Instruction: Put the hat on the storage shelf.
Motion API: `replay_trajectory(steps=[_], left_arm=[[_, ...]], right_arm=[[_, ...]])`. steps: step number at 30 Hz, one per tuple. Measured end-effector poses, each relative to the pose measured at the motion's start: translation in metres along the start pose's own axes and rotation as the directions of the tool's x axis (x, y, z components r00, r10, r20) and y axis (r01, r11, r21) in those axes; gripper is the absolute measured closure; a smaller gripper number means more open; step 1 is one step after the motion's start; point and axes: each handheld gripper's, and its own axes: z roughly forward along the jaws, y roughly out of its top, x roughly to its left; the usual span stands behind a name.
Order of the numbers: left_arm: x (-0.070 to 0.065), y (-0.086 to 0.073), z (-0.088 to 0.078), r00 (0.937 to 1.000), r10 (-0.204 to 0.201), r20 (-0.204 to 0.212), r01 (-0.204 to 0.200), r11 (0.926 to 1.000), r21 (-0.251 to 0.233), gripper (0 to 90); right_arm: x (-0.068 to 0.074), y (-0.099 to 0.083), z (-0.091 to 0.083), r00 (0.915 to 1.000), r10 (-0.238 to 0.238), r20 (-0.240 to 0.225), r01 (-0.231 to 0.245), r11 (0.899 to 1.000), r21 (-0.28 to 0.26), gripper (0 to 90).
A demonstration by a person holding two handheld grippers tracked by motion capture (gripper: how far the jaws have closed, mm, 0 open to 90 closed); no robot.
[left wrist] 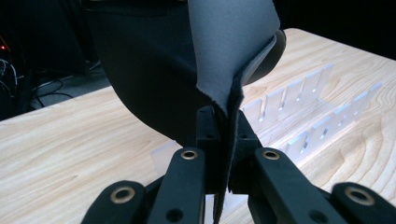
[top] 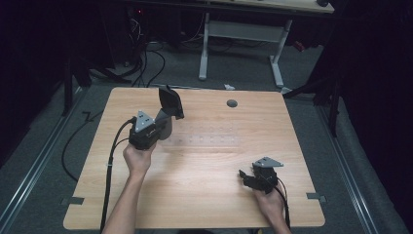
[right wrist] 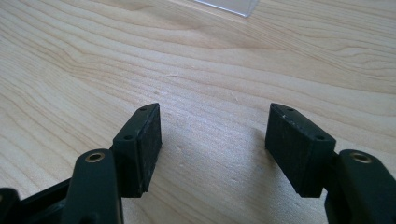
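A floppy piece of dark fabric, black on one side and grey on the other, stands up from my left gripper over the table's left half. Seen up close, the left gripper is shut on the fabric's lower edge, which is folded between the pads. A clear slotted rack lies on the wood just beyond it, faint in the high view. My right gripper rests low near the front right, and in its own view it is open over bare wood.
The wooden table has a round grey grommet near its far edge. A corner of the clear rack shows ahead of the right gripper. A white-legged desk and floor cables lie beyond the table.
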Motion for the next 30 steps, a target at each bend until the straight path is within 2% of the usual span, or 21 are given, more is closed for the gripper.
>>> replay_trajectory(steps=[6,12,18,24,26,30], left_arm=[[0.008,-0.01,0.002,0.9991,-0.04,-0.015,0.04,0.9991,0.017,86.1],[0.012,-0.014,-0.003,0.9972,-0.075,-0.009,0.075,0.9969,0.024,85.6],[0.016,-0.018,-0.008,0.996,-0.085,-0.026,0.086,0.9959,0.028,84.5],[0.018,-0.021,-0.011,0.9962,-0.077,-0.042,0.079,0.9958,0.047,83.3],[0.019,-0.021,-0.012,0.9957,-0.077,-0.052,0.079,0.9956,0.05,80.6],[0.021,-0.021,-0.013,0.9948,-0.076,-0.068,0.079,0.9956,0.05,67.5]], right_arm=[[0.0,0.0,0.0,1.0,0.0,0.0,0.0,1.0,0.0,36.4],[0.0,0.0,0.0,1.0,0.0,0.0,0.0,1.0,0.0,36.4],[0.0,0.0,0.0,1.0,0.0,0.0,0.0,1.0,0.0,36.3],[0.0,0.0,0.0,1.0,0.0,0.0,0.0,1.0,0.0,36.3],[0.0,0.0,0.0,1.0,0.0,0.0,0.0,1.0,0.001,36.4],[0.0,0.0,0.0,1.0,0.0,0.0,0.0,1.0,0.001,36.4]])
